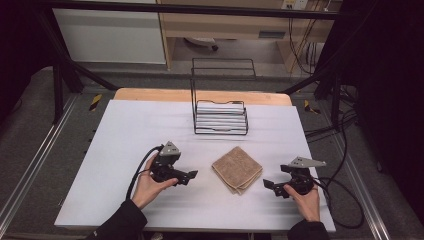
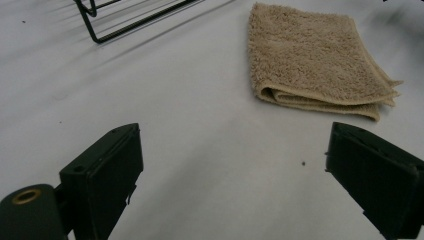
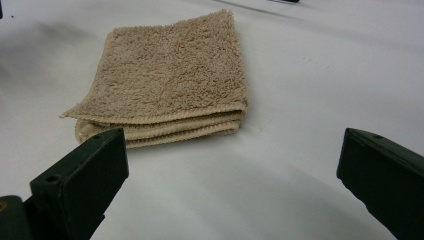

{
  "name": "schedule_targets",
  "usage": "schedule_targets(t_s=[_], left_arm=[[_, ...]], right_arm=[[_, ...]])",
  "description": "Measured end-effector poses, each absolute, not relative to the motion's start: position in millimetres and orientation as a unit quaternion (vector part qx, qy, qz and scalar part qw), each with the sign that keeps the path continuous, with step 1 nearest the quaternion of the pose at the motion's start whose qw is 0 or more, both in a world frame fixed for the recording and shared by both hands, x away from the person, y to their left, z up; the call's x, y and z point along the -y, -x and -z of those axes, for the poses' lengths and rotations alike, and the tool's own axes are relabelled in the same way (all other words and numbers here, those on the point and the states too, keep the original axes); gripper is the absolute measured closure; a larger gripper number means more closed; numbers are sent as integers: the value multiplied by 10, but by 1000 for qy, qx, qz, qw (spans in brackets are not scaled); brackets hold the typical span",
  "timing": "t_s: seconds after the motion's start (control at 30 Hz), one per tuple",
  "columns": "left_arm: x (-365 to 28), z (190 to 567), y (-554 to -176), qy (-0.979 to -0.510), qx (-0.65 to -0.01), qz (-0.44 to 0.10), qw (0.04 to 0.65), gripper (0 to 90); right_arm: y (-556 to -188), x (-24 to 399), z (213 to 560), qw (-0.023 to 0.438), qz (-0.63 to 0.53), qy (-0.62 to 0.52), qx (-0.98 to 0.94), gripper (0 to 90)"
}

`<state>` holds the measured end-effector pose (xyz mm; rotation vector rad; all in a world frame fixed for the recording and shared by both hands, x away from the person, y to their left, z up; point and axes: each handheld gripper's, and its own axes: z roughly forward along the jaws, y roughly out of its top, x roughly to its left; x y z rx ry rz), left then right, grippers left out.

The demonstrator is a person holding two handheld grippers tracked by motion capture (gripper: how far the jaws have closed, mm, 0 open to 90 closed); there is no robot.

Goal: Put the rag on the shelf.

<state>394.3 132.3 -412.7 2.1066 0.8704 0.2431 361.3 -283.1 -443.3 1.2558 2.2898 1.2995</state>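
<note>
A folded tan towel (image 1: 237, 169) lies flat on the white table (image 1: 125, 135), turned like a diamond, between the two hands. My left gripper (image 1: 189, 176) rests to its left, jaws wide open and empty, pointing at the towel (image 2: 315, 60). On the towel's right sits my right gripper (image 1: 272, 186), also open with nothing in it; the towel (image 3: 170, 75) lies just beyond its jaws, folded edges facing them.
A black wire rack (image 1: 220, 111) stands at the back middle of the table, behind the towel; its corner (image 2: 130, 20) shows in the left gripper view. Cables trail from both grippers. Bare white table surrounds the towel.
</note>
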Motion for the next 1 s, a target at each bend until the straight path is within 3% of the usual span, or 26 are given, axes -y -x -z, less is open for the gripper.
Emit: schedule_targets(t_s=[0.37, 1.0], left_arm=[[-952, 4161, -4053, -838, -350, -80, 411, 170], [-509, 4399, -4232, -849, -359, -61, 384, 508]], right_arm=[[-3617, 2831, 4438, 115, -441, -426, -782, 7], [-3620, 2831, 4439, 114, -442, -425, -782, 7]])
